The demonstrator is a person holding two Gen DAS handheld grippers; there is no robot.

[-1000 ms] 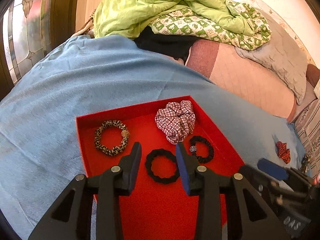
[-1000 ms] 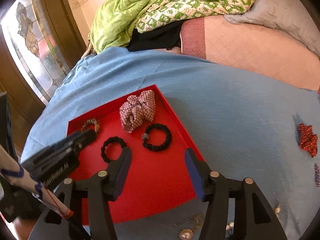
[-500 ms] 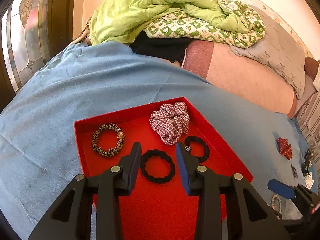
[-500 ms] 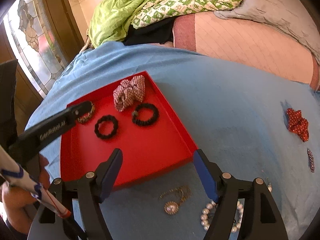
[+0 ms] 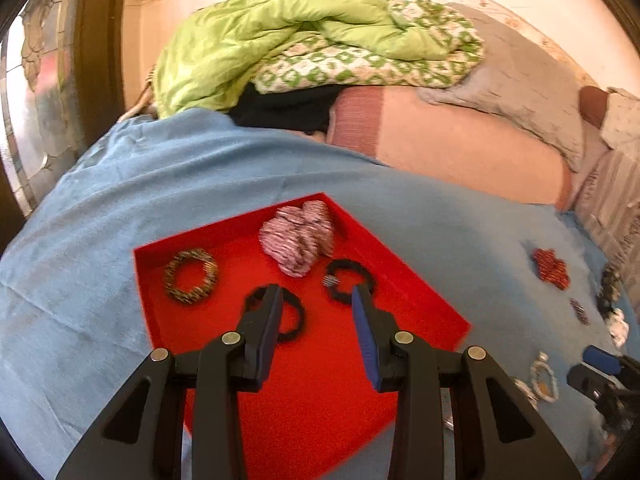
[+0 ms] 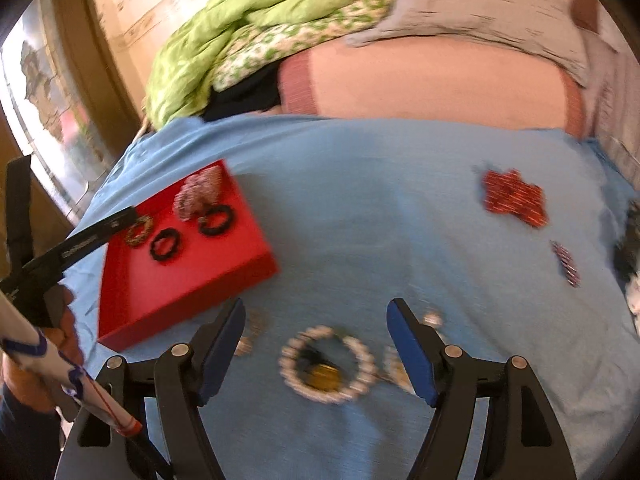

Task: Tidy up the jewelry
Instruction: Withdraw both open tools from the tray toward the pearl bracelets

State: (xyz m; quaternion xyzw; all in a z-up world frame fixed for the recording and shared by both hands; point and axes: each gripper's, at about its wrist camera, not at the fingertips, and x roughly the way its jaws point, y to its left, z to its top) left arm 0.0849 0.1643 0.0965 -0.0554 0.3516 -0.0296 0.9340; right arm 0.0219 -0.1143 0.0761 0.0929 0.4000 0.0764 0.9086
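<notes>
Beside the red tray (image 6: 192,280), pearl bracelet (image 6: 326,364); red bow (image 6: 514,196) well apart.

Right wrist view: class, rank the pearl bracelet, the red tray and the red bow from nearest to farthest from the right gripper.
1. Pearl bracelet: on the blue cloth, between the right gripper's open fingers.
2. Red tray: ahead and to the left.
3. Red bow: far off to the right.

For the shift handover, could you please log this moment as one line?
left gripper: open over red tray | right gripper: open above pearl bracelet | nothing held
</notes>
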